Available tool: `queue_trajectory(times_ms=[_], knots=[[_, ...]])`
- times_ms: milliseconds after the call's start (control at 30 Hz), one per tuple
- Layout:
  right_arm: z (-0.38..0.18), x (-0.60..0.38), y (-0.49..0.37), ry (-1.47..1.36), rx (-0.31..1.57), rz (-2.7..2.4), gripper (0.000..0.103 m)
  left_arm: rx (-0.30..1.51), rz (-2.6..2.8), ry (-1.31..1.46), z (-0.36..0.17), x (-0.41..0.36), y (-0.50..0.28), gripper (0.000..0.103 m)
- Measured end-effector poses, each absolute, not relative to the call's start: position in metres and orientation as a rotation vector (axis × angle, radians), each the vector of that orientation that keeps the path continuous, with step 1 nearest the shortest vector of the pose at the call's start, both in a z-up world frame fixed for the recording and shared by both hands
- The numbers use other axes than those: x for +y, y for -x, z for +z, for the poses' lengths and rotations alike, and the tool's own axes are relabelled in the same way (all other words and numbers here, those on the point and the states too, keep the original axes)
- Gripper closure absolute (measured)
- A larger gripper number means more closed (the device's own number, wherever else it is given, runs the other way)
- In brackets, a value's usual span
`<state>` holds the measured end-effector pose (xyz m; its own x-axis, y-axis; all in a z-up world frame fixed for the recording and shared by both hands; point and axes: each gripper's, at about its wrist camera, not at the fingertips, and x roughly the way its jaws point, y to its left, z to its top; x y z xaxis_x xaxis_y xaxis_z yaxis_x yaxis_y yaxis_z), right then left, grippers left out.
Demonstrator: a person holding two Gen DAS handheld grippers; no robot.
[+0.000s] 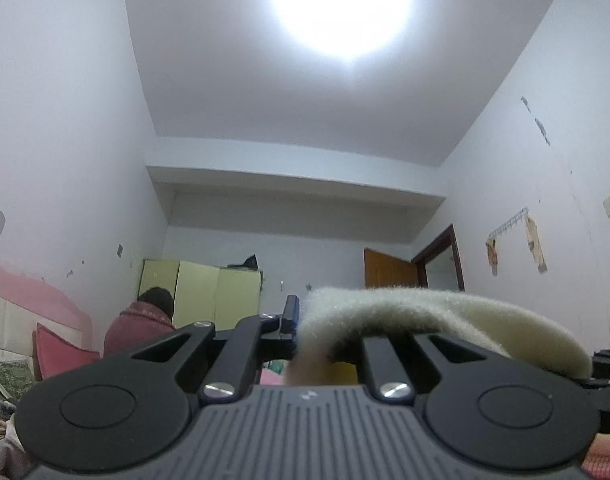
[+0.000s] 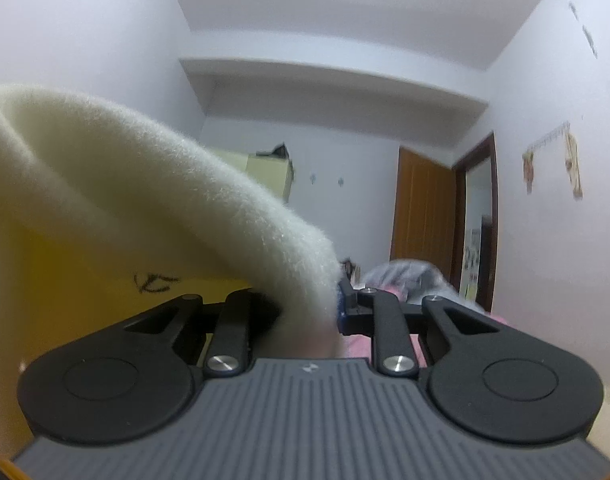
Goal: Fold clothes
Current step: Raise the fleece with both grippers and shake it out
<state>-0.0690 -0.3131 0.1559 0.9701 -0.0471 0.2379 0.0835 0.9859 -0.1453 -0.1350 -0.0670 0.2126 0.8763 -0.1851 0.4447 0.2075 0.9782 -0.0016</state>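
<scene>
left gripper (image 1: 299,330), right gripper (image 2: 337,304), each pinching cream fleece garment (image 2: 145,168)

Right tool (image 2: 337,300) tilted up toward ceiling, closed on edge of cream fleece garment (image 2: 153,184). Fleece draped from upper left down across left finger, hiding it; yellow lining (image 2: 85,272) with small black mark underneath. Right finger (image 2: 347,300) blue-tipped, touching the fabric. Behind: brown door (image 2: 421,216) open, pale yellow cabinet (image 2: 269,176), wall hooks (image 2: 553,136) with hanging items, pink bedding (image 2: 357,346).
</scene>
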Motion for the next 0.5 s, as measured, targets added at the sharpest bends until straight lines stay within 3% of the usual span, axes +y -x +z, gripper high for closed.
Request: queue_trajectory(times_ms=[200,500], knots=[[0.163,-0.314,0.076,0.189,-0.294,-0.089,0.083,-0.440,-0.192,0.050,0.210,-0.069,0.119,0.092],[0.126,-0.306,0.016,0.204,-0.104,-0.068,0.083,-0.189,-0.151,0.034,0.170,-0.065,0.019,0.089]])
